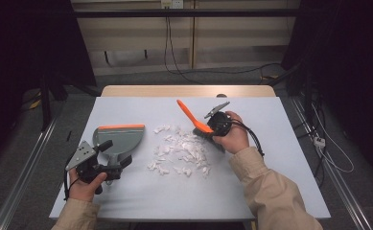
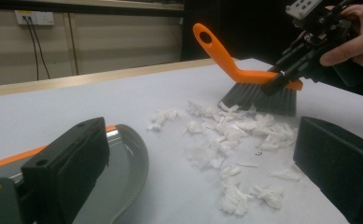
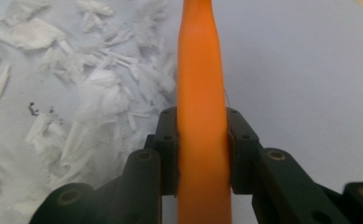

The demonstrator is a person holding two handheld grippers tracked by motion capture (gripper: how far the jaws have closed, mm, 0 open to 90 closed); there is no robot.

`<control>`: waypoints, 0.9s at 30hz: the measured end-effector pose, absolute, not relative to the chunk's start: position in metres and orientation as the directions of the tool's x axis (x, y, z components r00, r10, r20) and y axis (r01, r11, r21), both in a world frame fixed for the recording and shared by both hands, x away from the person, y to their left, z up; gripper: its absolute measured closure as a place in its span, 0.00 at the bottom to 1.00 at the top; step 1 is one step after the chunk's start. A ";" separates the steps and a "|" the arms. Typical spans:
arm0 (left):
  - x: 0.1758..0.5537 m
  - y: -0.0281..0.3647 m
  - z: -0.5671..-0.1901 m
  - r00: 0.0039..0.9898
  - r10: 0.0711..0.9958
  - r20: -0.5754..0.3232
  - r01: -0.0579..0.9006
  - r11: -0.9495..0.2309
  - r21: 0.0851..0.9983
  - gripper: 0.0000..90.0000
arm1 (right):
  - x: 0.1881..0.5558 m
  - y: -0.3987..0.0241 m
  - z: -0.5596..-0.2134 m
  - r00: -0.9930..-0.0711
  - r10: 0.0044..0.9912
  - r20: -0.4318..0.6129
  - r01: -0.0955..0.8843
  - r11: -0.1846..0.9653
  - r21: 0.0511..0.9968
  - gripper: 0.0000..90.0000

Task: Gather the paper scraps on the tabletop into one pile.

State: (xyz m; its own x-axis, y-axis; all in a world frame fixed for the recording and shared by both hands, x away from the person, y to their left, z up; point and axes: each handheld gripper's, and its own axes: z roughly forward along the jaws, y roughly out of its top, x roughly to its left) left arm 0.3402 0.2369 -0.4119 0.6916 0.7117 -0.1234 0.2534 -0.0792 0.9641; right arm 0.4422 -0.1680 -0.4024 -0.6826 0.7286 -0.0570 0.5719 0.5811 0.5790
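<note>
Here the right gripper [image 1: 212,125] clamps the brush [image 1: 195,120] beside the paper scraps [image 1: 181,151] mid-table; the left gripper [image 1: 108,160] grasps the dustpan [image 1: 118,139]. Next, probably, sweep toward the pan.

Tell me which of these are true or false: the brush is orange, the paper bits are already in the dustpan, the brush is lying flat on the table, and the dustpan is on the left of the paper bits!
1. The small brush has an orange plastic handle. True; its bristles are dark.
2. The white torn paper scraps are already in the grey dustpan with the orange edge. False: they lie in a loose pile on the white table, beside the dustpan.
3. The brush lies flat on the table. False: the right tongs are shut on its handle, holding it at the pile's edge.
4. In the high view the dustpan sits left of the scraps. True; the left tongs are at its handle.
</note>
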 end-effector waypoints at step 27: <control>0.339 0.239 -0.412 0.681 0.720 -0.131 0.259 -0.070 0.963 0.04 | 0.481 -0.168 -0.404 -0.661 0.750 -0.011 0.505 0.456 0.732 0.79</control>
State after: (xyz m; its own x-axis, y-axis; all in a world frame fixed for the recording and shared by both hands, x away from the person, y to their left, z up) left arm 0.3391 0.2387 -0.4125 0.6812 0.7203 -0.1308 0.2591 -0.0702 0.9633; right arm 0.4807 -0.1681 -0.4044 -0.6609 0.7503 -0.0112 0.5054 0.4562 0.7324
